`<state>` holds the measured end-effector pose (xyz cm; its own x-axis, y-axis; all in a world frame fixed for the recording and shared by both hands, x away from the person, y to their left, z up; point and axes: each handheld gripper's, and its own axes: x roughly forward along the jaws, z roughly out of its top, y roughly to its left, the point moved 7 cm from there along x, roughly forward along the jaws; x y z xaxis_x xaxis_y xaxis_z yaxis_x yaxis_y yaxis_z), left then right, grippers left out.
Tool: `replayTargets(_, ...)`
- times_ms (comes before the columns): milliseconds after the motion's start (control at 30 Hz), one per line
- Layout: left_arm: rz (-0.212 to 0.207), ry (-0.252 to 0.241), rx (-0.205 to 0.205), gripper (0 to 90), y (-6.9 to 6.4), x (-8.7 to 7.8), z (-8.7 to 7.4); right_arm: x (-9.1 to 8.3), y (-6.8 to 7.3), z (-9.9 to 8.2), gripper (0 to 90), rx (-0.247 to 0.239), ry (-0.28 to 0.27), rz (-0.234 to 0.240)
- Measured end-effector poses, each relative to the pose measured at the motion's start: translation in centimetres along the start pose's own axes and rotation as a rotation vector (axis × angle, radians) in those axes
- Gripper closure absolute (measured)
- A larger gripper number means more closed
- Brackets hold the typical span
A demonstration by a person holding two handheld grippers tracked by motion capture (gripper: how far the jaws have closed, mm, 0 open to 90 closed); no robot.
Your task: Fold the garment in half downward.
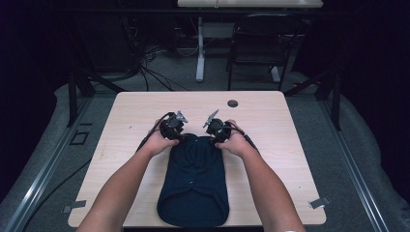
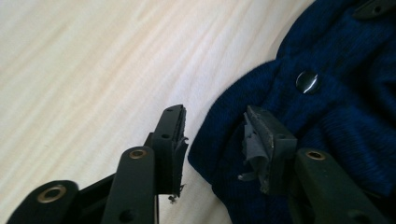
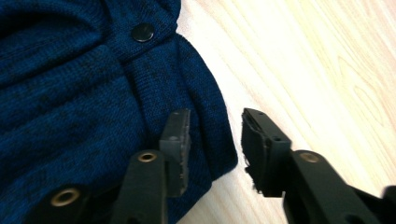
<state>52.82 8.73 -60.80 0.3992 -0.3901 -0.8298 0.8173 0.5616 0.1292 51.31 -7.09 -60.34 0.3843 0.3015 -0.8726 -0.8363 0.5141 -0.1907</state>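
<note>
A dark blue knitted garment (image 1: 194, 183) lies flat on the light wooden table (image 1: 270, 125), its far end between my two hands. My left gripper (image 1: 183, 137) is at the garment's far left corner, my right gripper (image 1: 212, 139) at its far right corner. In the left gripper view the left gripper (image 2: 214, 135) is open, its jaws straddling the garment's ribbed edge (image 2: 224, 140) near a dark button (image 2: 307, 81). In the right gripper view the right gripper (image 3: 215, 135) is open too, astride the knitted edge (image 3: 212, 121), with another button (image 3: 143, 32) farther off.
A round cable hole (image 1: 232, 103) sits in the table's far edge. Beyond the table stand a black chair (image 1: 258, 43) and a white desk leg (image 1: 200, 53) with cables on the floor. Bare wood surrounds the garment on both sides.
</note>
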Motion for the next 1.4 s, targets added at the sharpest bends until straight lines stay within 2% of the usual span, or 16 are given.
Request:
replayTargets(100,-0.005,0.011,0.009,58.2,-0.3,0.3,-0.3,0.4,0.0,0.0,59.2,-0.013,0.016,0.006)
replayTargets(200,0.000,0.012,0.023,63.6,-0.5,0.3,-0.5,0.5,0.2,-0.3,68.0,-0.020,0.034,0.031)
replayTargets(333,-0.004,0.029,0.032,67.2,-0.9,0.2,-0.6,0.4,0.4,-0.5,74.3,-0.007,0.052,0.057)
replayTargets(400,0.010,0.029,0.051,71.4,-1.1,0.2,-0.7,0.3,0.6,-0.5,77.2,-0.002,0.064,0.068)
replayTargets(533,0.006,0.027,0.046,77.1,-1.2,0.0,-0.9,0.2,0.9,-0.6,79.8,-0.028,0.069,0.057)
replayTargets(633,0.002,0.032,0.039,79.5,-1.2,-0.4,-1.0,0.0,1.0,-0.6,81.0,-0.058,0.050,0.037)
replayTargets(700,0.012,0.024,0.051,80.3,-1.1,-0.7,-1.0,-0.3,1.1,-0.5,81.3,-0.074,0.036,0.031)
replayTargets(767,0.017,0.007,0.042,80.6,-0.8,-1.3,-0.8,-0.8,1.1,-0.3,81.4,-0.082,0.018,0.025)
replayTargets(900,0.055,-0.027,0.041,80.6,0.1,-2.8,0.2,-2.4,0.4,0.7,81.6,-0.066,-0.033,0.011)
replayTargets(1000,0.082,-0.051,0.040,80.7,0.5,-3.9,1.1,-3.7,-0.2,1.7,81.7,-0.079,-0.056,-0.025)
replayTargets(1100,0.116,-0.078,0.062,80.7,1.0,-5.2,2.0,-5.2,-1.0,2.9,81.7,-0.091,-0.080,-0.068)
replayTargets(1167,0.145,-0.089,0.087,80.7,1.3,-6.1,2.5,-5.4,-1.1,3.0,81.7,-0.093,-0.085,-0.073)
replayTargets(1300,0.190,-0.127,0.117,80.7,1.7,-7.7,3.5,-7.1,-1.7,4.1,81.9,-0.113,-0.122,-0.117)
replayTargets(1333,0.212,-0.126,0.138,80.7,1.8,-8.2,3.7,-7.3,-1.8,4.2,81.9,-0.116,-0.125,-0.123)
replayTargets(1367,0.226,-0.131,0.150,80.8,1.9,-8.6,3.9,-8.0,-1.9,4.7,82.1,-0.137,-0.145,-0.154)
replayTargets(1400,0.238,-0.138,0.160,80.8,1.9,-8.9,4.1,-8.0,-1.9,4.7,82.1,-0.137,-0.145,-0.154)
